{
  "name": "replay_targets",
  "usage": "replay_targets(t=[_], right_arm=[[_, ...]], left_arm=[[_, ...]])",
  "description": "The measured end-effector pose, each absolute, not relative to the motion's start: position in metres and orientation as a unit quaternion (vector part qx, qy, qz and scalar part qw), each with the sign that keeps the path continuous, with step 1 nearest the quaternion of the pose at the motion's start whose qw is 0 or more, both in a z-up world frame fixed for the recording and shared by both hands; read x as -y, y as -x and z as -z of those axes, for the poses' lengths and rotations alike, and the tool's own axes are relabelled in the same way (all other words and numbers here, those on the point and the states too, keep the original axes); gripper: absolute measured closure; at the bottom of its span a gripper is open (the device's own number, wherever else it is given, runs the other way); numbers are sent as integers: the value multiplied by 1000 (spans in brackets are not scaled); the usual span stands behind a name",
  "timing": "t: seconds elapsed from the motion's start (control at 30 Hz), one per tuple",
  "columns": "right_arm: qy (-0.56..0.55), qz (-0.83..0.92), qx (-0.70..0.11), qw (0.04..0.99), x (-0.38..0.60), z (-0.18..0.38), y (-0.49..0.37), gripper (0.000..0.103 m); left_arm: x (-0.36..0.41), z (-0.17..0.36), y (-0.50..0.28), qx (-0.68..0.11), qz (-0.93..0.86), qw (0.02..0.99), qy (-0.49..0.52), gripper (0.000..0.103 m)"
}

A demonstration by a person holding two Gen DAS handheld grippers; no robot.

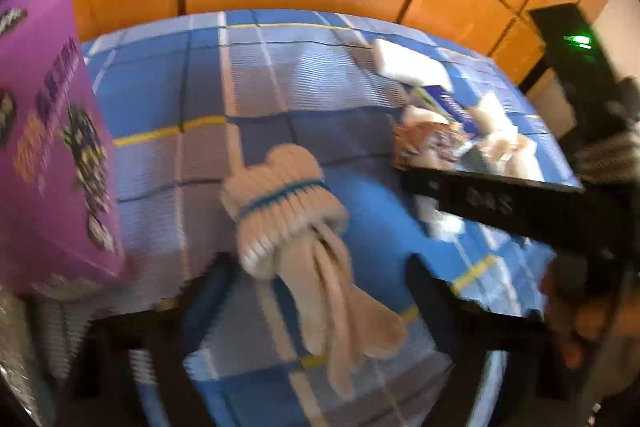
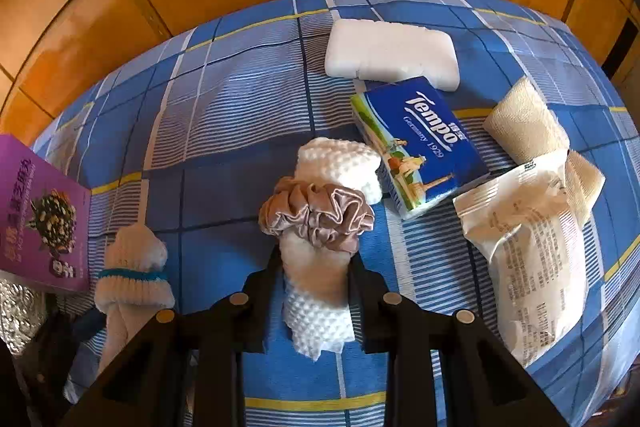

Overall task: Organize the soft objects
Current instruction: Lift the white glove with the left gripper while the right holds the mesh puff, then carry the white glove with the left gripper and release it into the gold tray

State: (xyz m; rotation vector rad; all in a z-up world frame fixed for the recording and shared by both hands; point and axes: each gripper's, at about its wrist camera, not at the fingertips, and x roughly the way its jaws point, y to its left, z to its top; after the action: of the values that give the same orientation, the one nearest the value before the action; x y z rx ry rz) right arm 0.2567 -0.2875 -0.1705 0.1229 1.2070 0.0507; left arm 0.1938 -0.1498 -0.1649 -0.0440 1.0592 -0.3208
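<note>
While the right tool (image 2: pixel 316 267) grips the lower part of a rolled white cloth (image 2: pixel 338 161) ringed by a mauve scrunchie (image 2: pixel 316 213), we note the bundle lies on the checked bedspread (image 2: pixel 208 99), just beside the tissue pack (image 2: pixel 420 143). The rolled sock (image 1: pixel 284 203) rests apart, near the purple box (image 2: pixel 40 215). The left tool (image 1: pixel 320 291) is blurred; we cannot tell how its jaws stand. We judge the hold should stay firm below the scrunchie, lifting straight so the band does not slip off.
</note>
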Motion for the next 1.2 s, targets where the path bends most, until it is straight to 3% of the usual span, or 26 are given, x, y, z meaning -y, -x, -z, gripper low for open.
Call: replay_targets(t=[0.2, 0.4, 0.6, 0.87, 1.0, 1.2], right_arm=[[-44, -25, -567, 822, 285, 172, -257, 75], [-41, -26, -566, 823, 285, 172, -257, 75], [-42, -26, -565, 824, 286, 171, -256, 76], [-34, -27, -562, 826, 287, 170, -256, 76], [-14, -26, -558, 830, 283, 170, -255, 76], [3, -27, -554, 832, 281, 168, -255, 76]], left_arm=[[156, 170, -206, -506, 117, 855, -16, 65], [159, 170, -201, -486, 116, 864, -52, 78], [166, 131, -208, -457, 131, 878, -53, 79], [134, 18, -276, -401, 88, 912, -3, 79], [64, -35, -295, -359, 13, 933, 3, 78], [-78, -44, -277, -352, -115, 929, 13, 78]])
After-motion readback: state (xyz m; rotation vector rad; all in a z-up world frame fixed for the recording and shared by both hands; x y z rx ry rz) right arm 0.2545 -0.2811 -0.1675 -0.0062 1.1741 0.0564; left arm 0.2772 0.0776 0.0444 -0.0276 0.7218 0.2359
